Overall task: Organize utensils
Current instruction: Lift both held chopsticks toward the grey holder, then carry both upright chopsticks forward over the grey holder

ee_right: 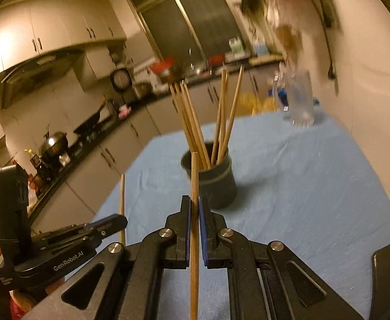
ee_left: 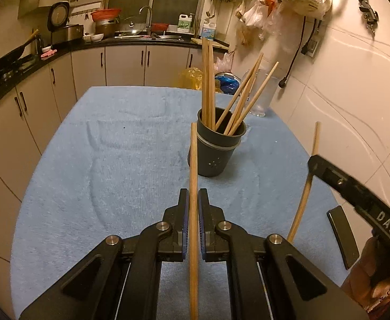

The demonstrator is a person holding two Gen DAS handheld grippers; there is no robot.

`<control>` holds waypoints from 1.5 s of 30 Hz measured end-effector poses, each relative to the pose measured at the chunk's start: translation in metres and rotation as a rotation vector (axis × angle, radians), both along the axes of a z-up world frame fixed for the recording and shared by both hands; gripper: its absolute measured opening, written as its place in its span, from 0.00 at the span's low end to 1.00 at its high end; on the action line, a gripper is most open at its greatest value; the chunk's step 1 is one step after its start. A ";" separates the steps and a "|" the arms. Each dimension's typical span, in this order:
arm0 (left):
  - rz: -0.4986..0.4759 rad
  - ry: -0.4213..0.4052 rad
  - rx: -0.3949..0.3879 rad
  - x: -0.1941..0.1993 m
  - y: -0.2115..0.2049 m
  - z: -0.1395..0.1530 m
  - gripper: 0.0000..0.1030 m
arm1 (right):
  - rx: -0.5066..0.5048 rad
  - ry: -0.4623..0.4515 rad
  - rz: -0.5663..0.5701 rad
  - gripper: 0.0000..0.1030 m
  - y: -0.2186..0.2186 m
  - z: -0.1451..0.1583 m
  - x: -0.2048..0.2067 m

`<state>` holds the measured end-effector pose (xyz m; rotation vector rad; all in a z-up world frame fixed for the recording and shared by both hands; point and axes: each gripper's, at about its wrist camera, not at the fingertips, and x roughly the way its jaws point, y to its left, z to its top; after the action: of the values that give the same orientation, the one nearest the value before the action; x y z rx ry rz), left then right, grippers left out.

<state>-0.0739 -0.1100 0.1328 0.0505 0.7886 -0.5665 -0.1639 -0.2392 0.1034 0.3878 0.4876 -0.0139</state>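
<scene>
The left tongs point(ee_left: 193, 205) are clamped on one wooden chopstick point(ee_left: 193, 176) that runs up between the blue pads, its tip reaching toward the dark chopstick holder point(ee_left: 216, 154). The right tongs point(ee_right: 194, 210) grip a second chopstick point(ee_right: 194, 181) the same way, above the bench point(ee_left: 115, 160) with its blue towel. The holder stands upright on the towel, far right of centre, with several chopsticks point(ee_left: 208, 80) leaning inside it. A clear glass point(ee_left: 261, 98) stands beyond it near the wall. Kitchen cabinets point(ee_left: 125, 64) line the background.
</scene>
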 end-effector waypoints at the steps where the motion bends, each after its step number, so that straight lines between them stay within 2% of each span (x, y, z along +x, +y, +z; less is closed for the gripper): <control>1: 0.000 -0.002 -0.001 0.000 0.001 0.000 0.06 | 0.002 -0.016 -0.007 0.06 0.000 0.003 -0.003; 5: 0.003 -0.020 0.004 -0.004 0.004 0.001 0.06 | -0.013 -0.057 -0.025 0.06 -0.003 0.010 -0.007; 16: 0.015 -0.049 -0.005 -0.008 0.007 0.013 0.06 | -0.021 -0.085 -0.039 0.06 -0.003 0.018 -0.012; 45: 0.027 -0.078 -0.006 -0.016 0.009 0.025 0.06 | -0.026 -0.095 -0.046 0.06 -0.005 0.025 -0.013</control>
<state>-0.0895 -0.1011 0.1574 0.0559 0.7109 -0.5380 -0.1772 -0.2443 0.1285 0.3725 0.3841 -0.0460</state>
